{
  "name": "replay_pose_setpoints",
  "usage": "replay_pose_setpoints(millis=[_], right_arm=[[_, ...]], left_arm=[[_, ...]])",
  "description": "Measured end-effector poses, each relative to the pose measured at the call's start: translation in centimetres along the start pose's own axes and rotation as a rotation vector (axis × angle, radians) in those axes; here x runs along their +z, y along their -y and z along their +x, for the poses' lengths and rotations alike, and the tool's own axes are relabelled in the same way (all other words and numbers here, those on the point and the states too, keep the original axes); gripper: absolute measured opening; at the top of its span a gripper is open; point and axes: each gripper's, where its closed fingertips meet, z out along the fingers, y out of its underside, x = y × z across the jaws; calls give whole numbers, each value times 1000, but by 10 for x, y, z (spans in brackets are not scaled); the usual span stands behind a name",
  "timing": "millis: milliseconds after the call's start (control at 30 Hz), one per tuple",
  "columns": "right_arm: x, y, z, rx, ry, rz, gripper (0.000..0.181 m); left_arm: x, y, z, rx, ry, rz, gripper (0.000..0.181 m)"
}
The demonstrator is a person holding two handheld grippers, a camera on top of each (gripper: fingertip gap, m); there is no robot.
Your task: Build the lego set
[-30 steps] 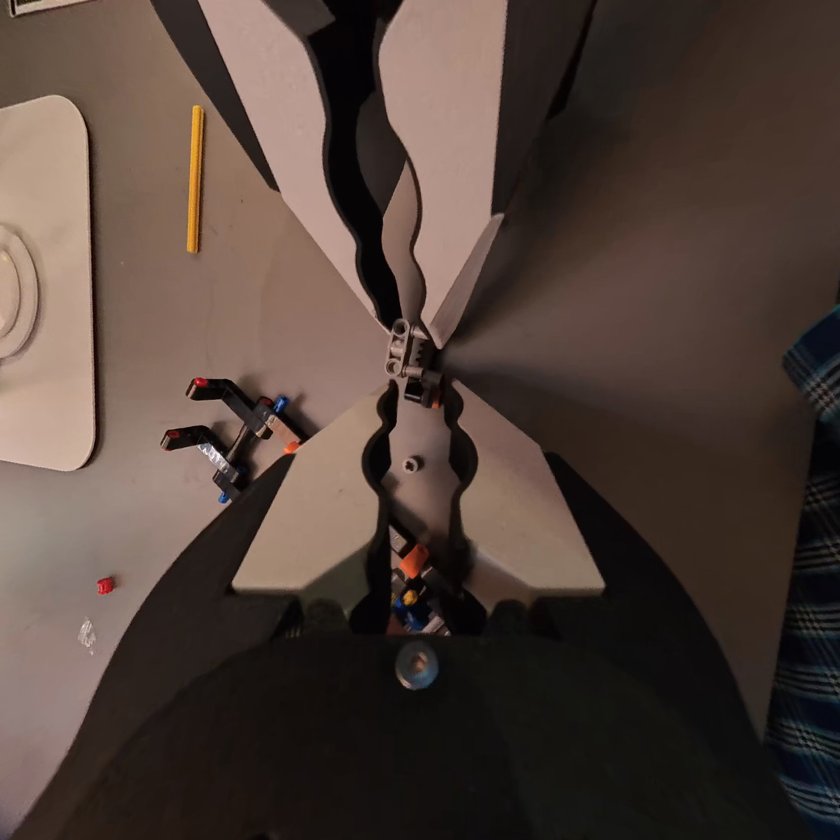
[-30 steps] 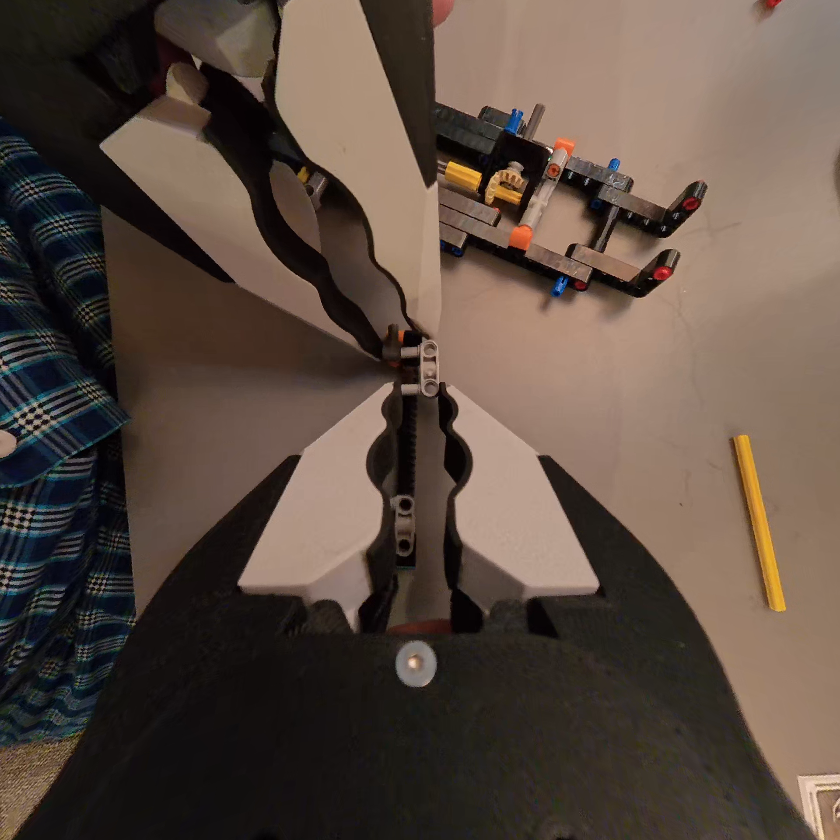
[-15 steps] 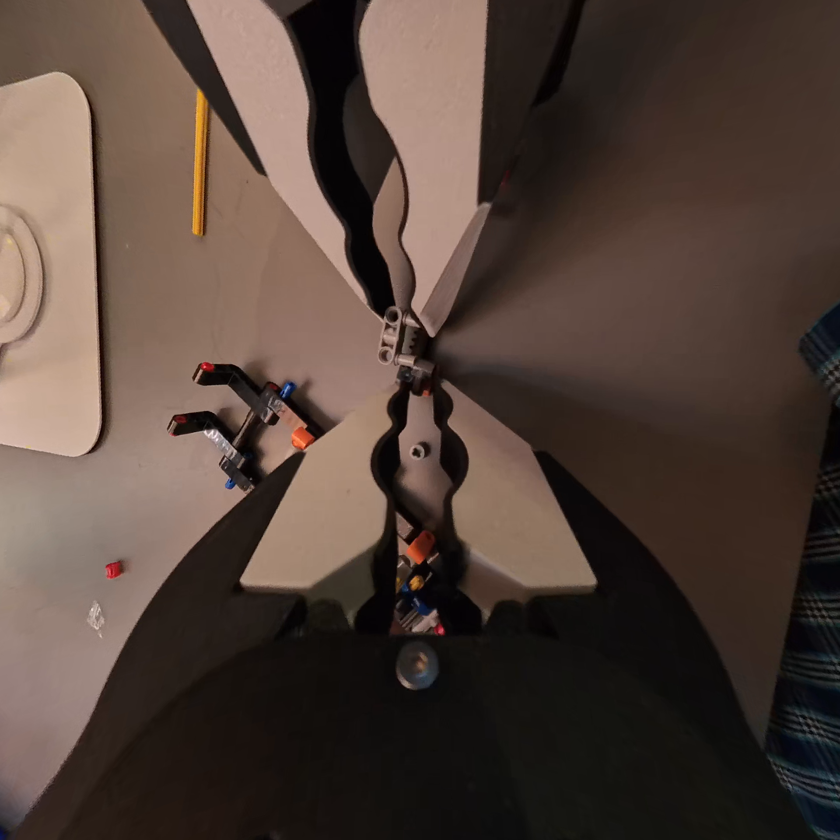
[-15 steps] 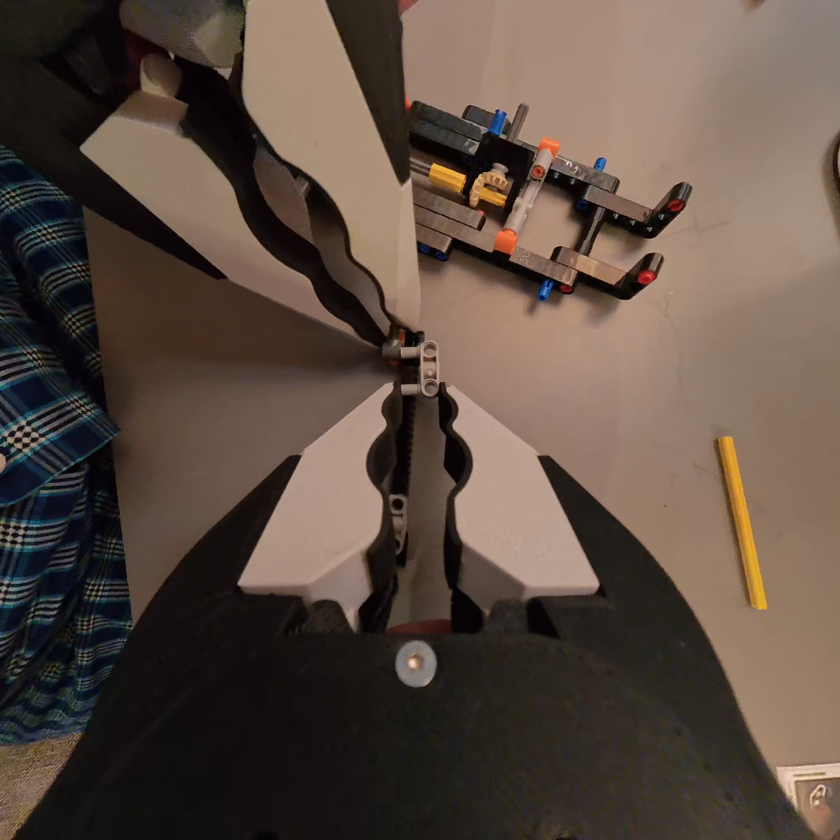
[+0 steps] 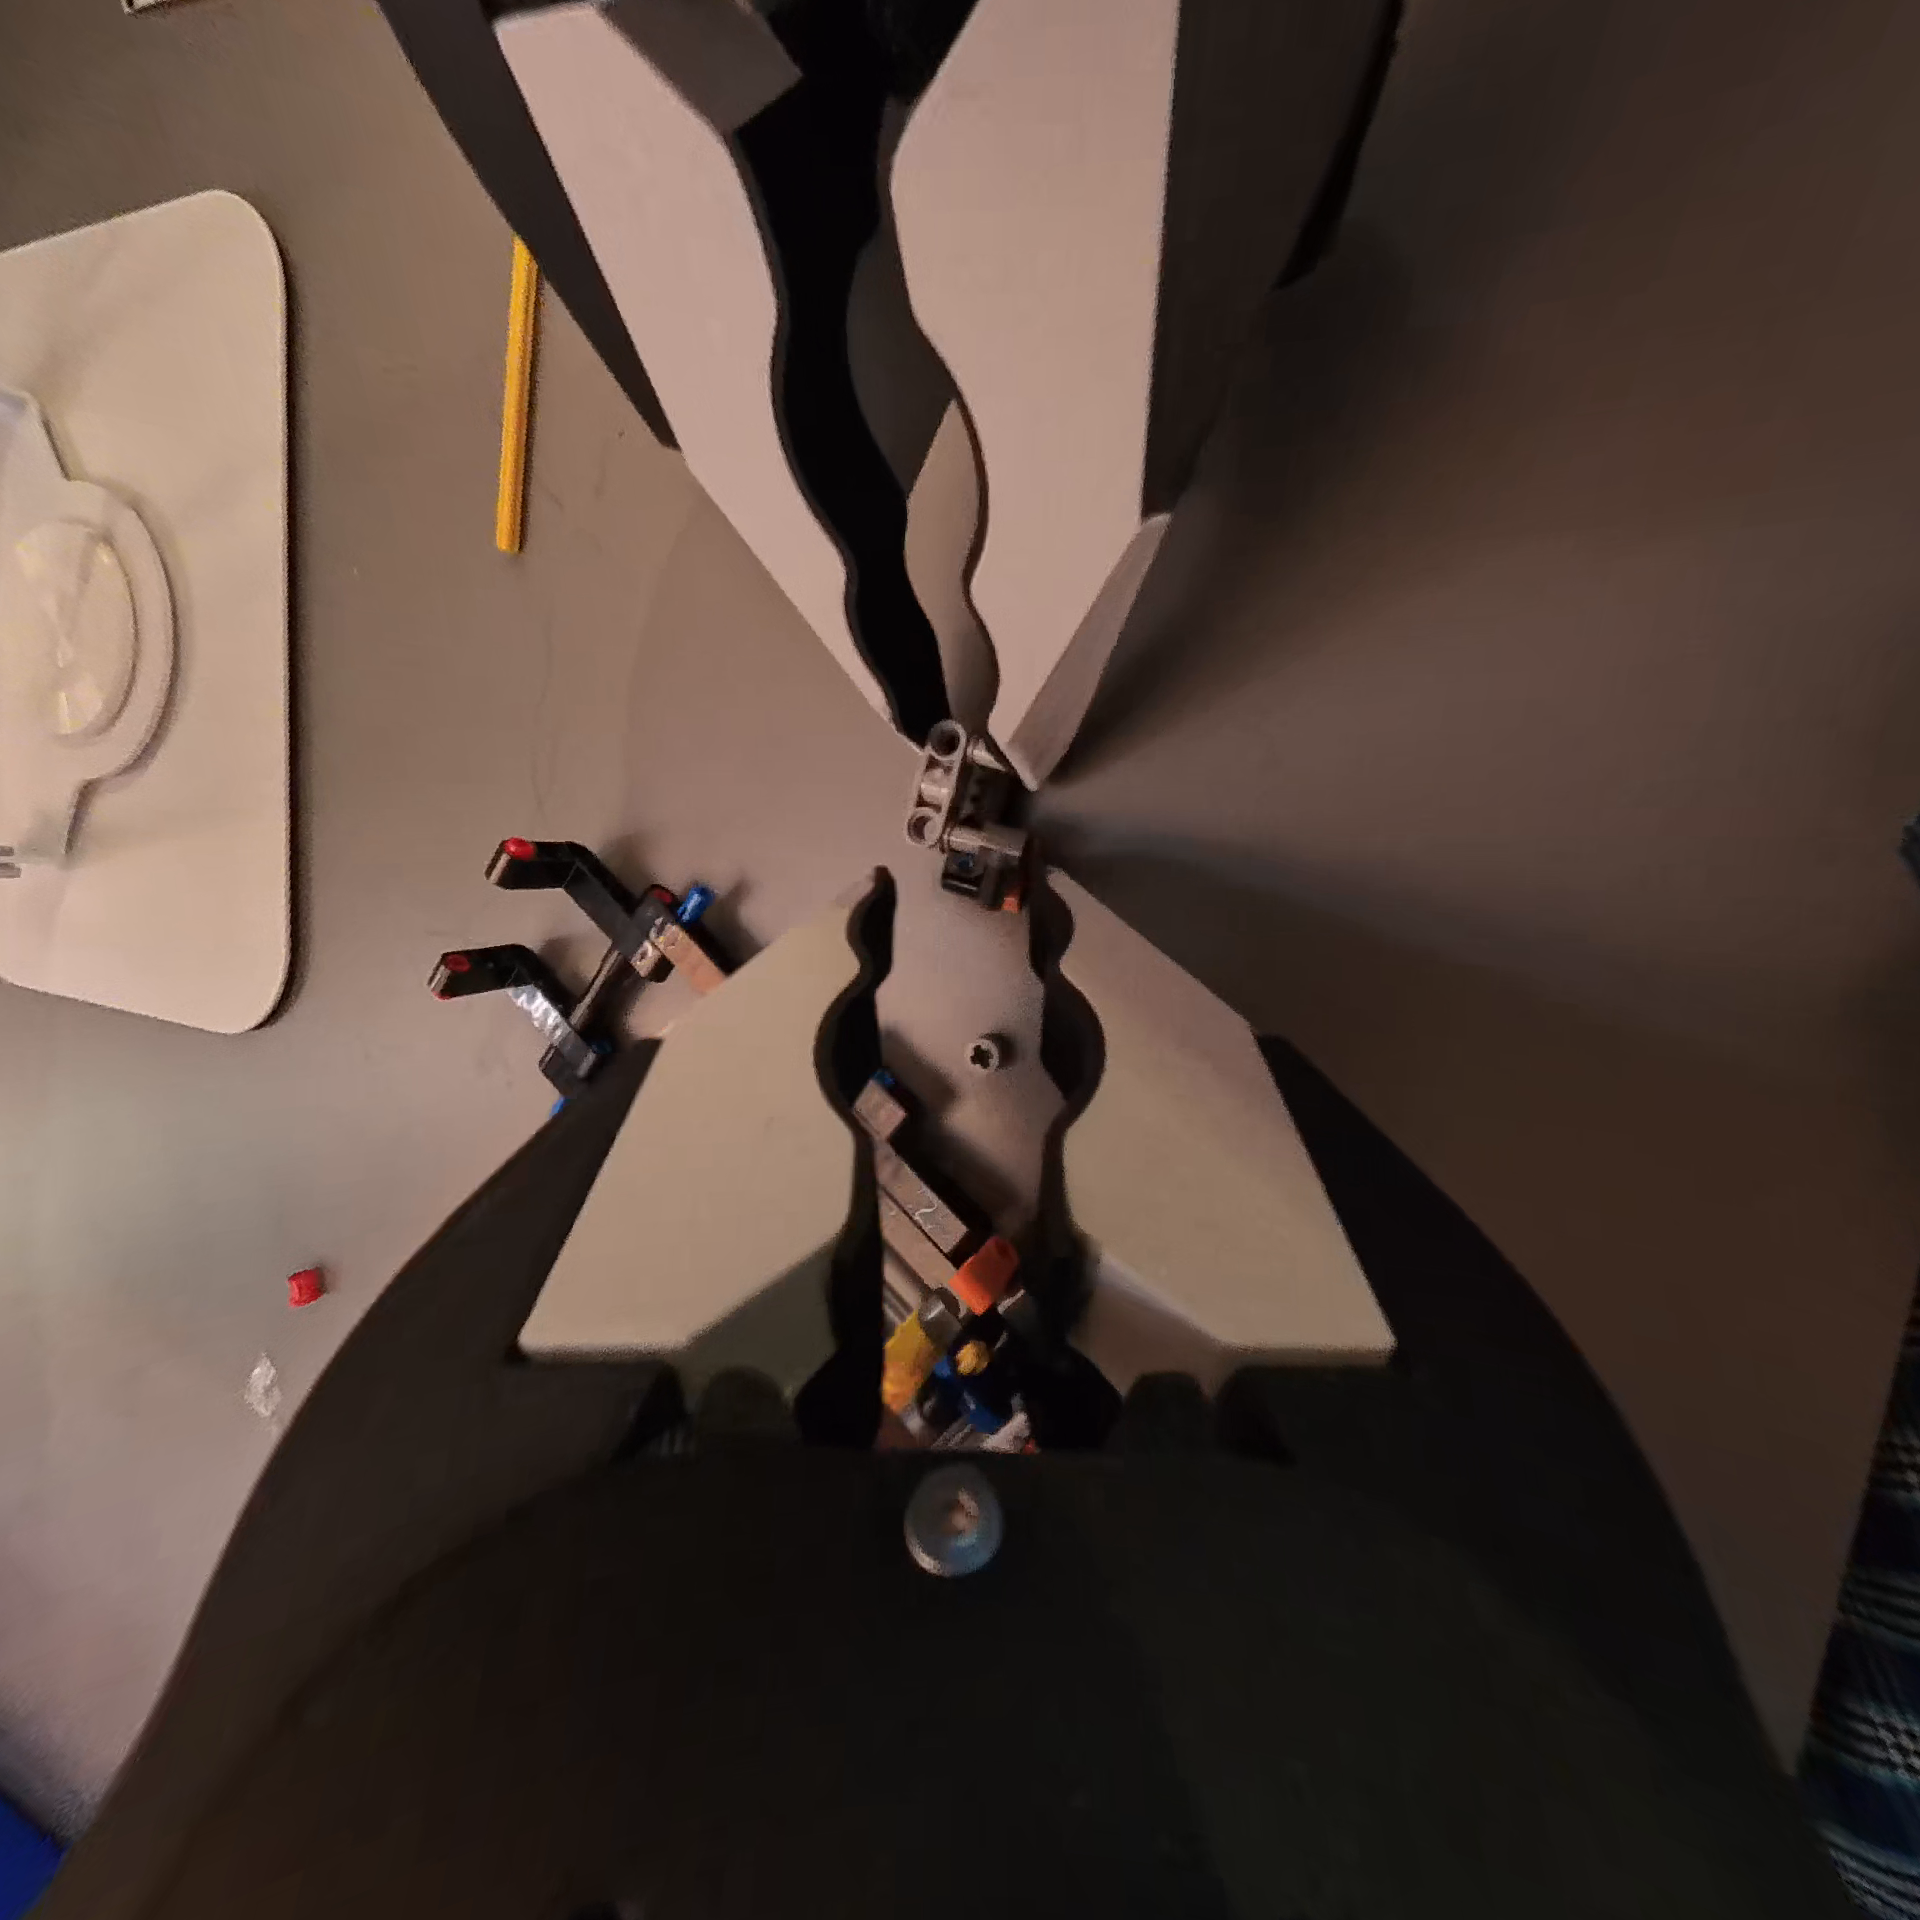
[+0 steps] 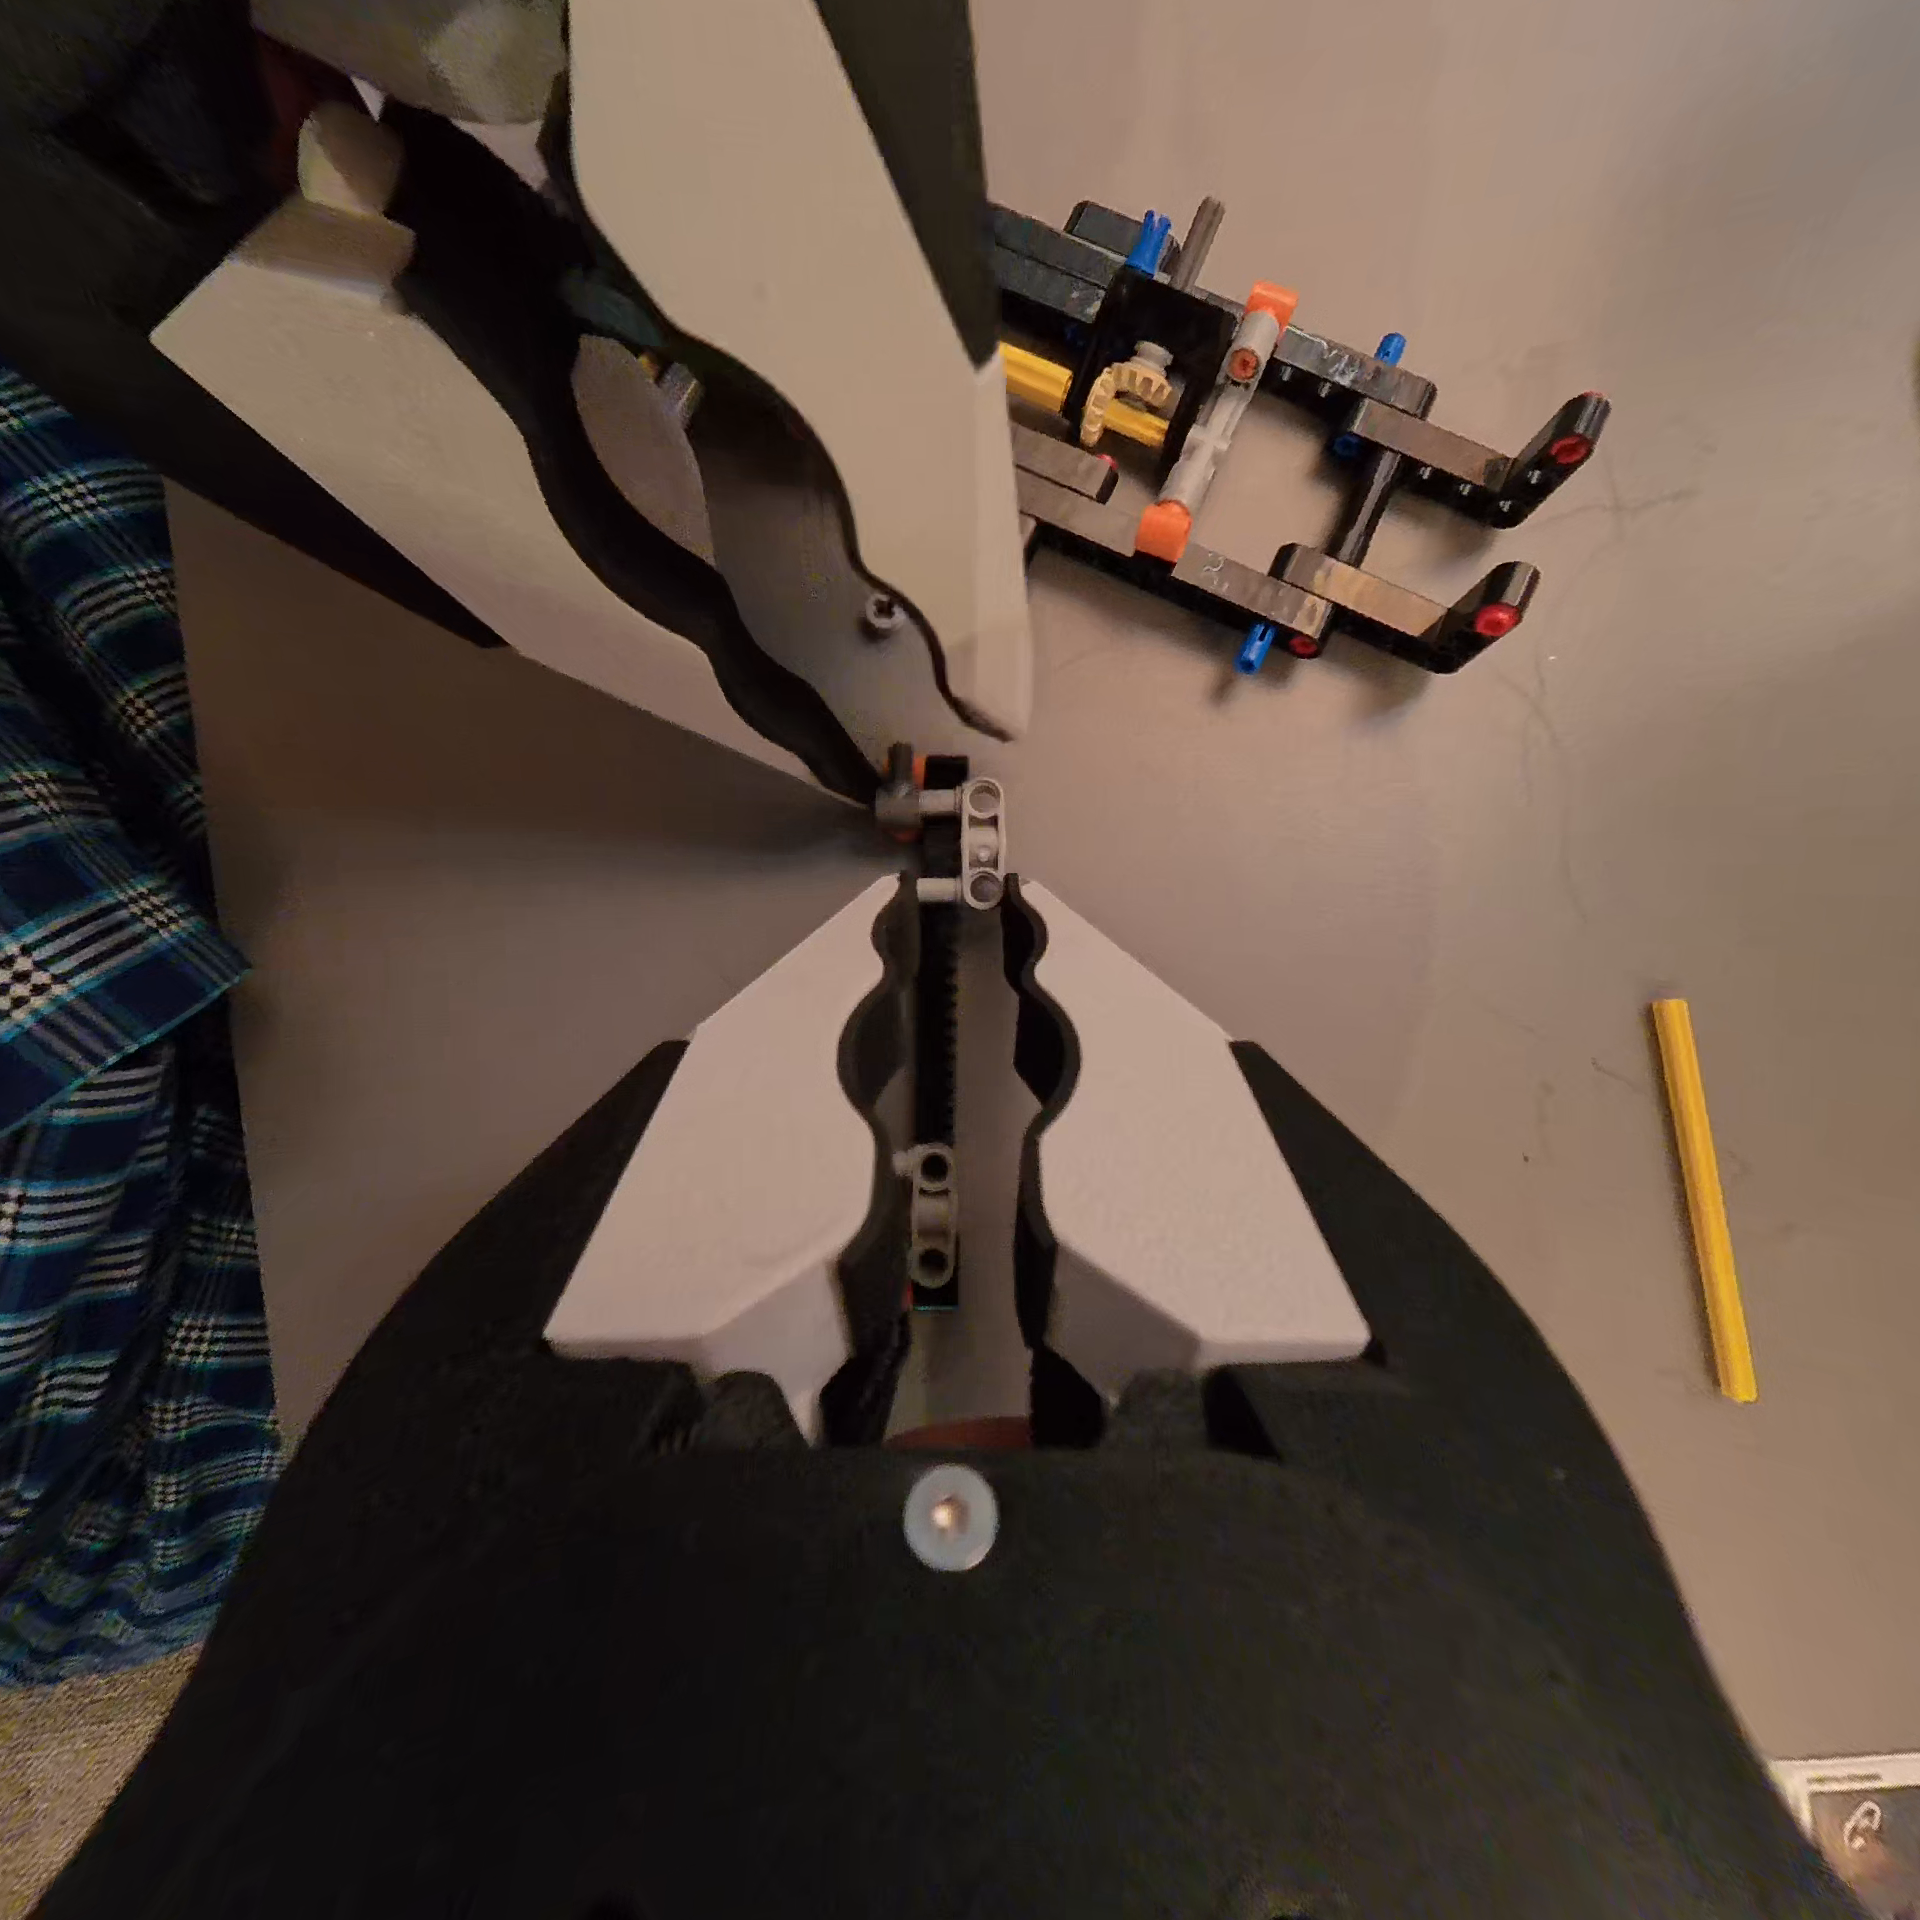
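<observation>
Above the bench (image 6: pixel 1351 935), tip to tip: right gripper (image 6: pixel 961 883) jaws clamped on the toothed black bar (image 6: pixel 935 1018), long axis along them; left gripper (image 5: pixel 971 894) jaws parted around the small grey connector (image 5: pixel 982 836) at its far end.

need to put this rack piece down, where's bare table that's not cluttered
Bare table lies between the black chassis assembly and the yellow axle, and right of both grippers in the left wrist view. Crowded: around the chassis, the white pad, the red pin.
</observation>
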Motion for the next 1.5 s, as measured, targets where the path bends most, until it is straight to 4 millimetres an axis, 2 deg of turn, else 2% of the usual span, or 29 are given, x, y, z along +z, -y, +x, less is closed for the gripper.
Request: replay_pose_setpoints(millis=[100, 167, 467, 1500], right_arm=[[1, 0, -2, -7, 6, 7, 13], [1, 0, -2, -14, 3, 9, 13], [0, 2, -2, -45, -3, 12, 13], [-3, -3, -5, -33, 22, 2, 12]], left_arm=[[1, 2, -2, 15, 12, 7, 34], [2, 3, -2, 40, 4, 14, 34], [4, 6, 5, 112, -78, 30, 22], [7, 8, 5, 154, -119, 9, 18]])
